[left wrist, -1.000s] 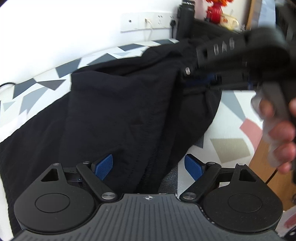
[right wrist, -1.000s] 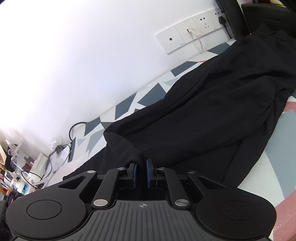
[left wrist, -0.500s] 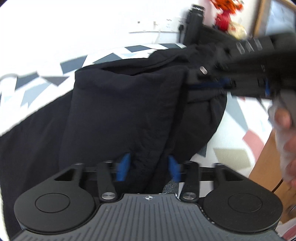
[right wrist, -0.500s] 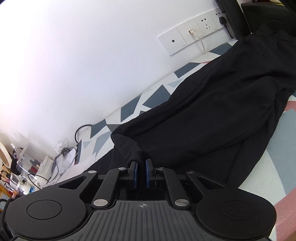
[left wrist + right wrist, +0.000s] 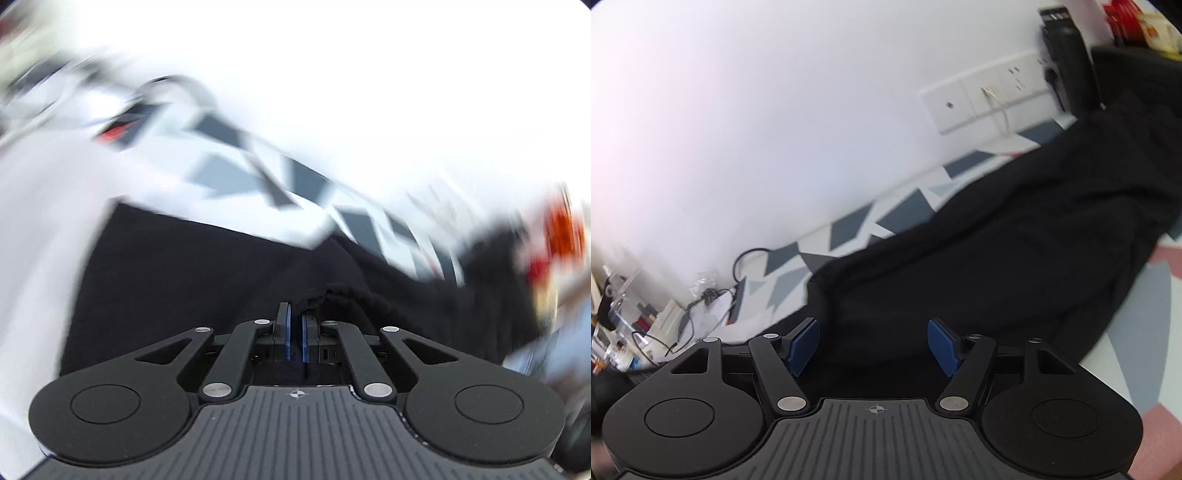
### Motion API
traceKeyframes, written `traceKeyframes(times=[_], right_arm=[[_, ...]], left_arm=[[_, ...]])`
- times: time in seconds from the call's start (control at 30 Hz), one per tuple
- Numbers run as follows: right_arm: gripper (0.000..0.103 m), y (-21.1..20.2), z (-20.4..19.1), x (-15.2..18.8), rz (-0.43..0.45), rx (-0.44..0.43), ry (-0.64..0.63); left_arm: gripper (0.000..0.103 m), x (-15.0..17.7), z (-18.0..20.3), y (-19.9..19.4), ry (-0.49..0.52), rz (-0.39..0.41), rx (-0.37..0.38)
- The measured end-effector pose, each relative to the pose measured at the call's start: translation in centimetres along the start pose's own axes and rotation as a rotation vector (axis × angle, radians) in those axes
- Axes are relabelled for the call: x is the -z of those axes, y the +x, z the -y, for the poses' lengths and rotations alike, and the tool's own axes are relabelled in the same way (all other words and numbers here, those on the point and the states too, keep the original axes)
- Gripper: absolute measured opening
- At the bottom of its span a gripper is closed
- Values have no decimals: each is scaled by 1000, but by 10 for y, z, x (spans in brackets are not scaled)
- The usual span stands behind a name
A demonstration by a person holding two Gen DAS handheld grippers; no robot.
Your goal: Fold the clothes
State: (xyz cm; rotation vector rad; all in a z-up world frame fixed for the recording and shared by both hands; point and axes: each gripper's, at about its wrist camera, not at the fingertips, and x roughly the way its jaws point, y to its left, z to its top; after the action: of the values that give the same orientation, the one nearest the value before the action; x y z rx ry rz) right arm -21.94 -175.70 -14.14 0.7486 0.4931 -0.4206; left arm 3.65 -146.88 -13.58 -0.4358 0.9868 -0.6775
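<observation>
One black garment (image 5: 1015, 236), long axis toward wall outlets (image 5: 993, 96).

left gripper (image 5: 294, 317) clamped garment (image 5: 184, 280), right gripper (image 5: 873, 345) opening

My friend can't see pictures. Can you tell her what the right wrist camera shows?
The right hand-held gripper, its blue pads spread and opening, points at a crumpled black fabric garment with nothing pinched between them. The garment lies on a white cloth with grey triangles beside a white wall with sockets.
</observation>
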Motion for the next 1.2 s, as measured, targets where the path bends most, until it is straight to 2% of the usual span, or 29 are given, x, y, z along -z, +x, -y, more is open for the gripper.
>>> traceKeyframes(times=[0.13, 0.2, 0.3, 0.33, 0.4, 0.43, 0.47, 0.53, 0.57, 0.6, 0.63, 0.67, 0.8, 0.9, 0.97, 1.07, 1.13, 1.17, 1.2], right_arm=[[61, 14, 39, 2, -38, 30, 191], [59, 22, 58, 3, -51, 30, 306], [59, 38, 81, 4, -46, 35, 441], [59, 43, 86, 3, -44, 46, 468], [59, 54, 93, 2, -45, 64, 507], [59, 57, 93, 1, -33, 64, 505], [58, 61, 93, -1, -19, 62, 501], [58, 68, 90, -6, -6, 74, 487], [52, 71, 89, -8, 1, 83, 487], [37, 73, 89, -10, 4, 90, 491], [25, 76, 90, -12, 7, 96, 498], [9, 76, 92, -13, 11, 100, 504], [7, 56, 91, -12, 83, 85, 496], [7, 24, 82, -13, 140, 86, 499], [7, 2, 73, -19, 193, 76, 511], [7, -10, 59, -42, 282, 58, 425], [8, 1, 53, -54, 285, 49, 375], [14, 8, 58, -59, 261, 48, 370], [23, 19, 59, -61, 230, 69, 372]], left_arm=[[5, -17, -65, -10, -358, 38, 51], [5, -15, -93, -6, -494, 50, 61], [6, -14, -121, 11, -577, 10, 39], [8, -13, -125, 15, -577, -12, 18], [36, -13, -126, 23, -539, -58, -37], [62, -10, -124, 23, -515, -64, -46], [67, -5, -122, 22, -492, -62, -37], [64, 3, -117, 21, -440, -68, -19], [46, 5, -113, 20, -408, -70, -22], [32, 6, -110, 21, -376, -74, -31], [9, 6, -107, 20, -351, -76, -47], [7, 6, -104, 19, -331, -74, -67], [5, 2, -94, 4, -273, -44, -67], [5, -2, -85, -11, -302, -73, -11], [5, -9, -78, -17, -307, -65, 36], [5, -29, -71, -8, -293, -26, 68], [6, -42, -69, 10, -277, 1, 43], [10, -46, -69, 22, -269, -5, 13], [15, -48, -70, 33, -268, -23, -24]])
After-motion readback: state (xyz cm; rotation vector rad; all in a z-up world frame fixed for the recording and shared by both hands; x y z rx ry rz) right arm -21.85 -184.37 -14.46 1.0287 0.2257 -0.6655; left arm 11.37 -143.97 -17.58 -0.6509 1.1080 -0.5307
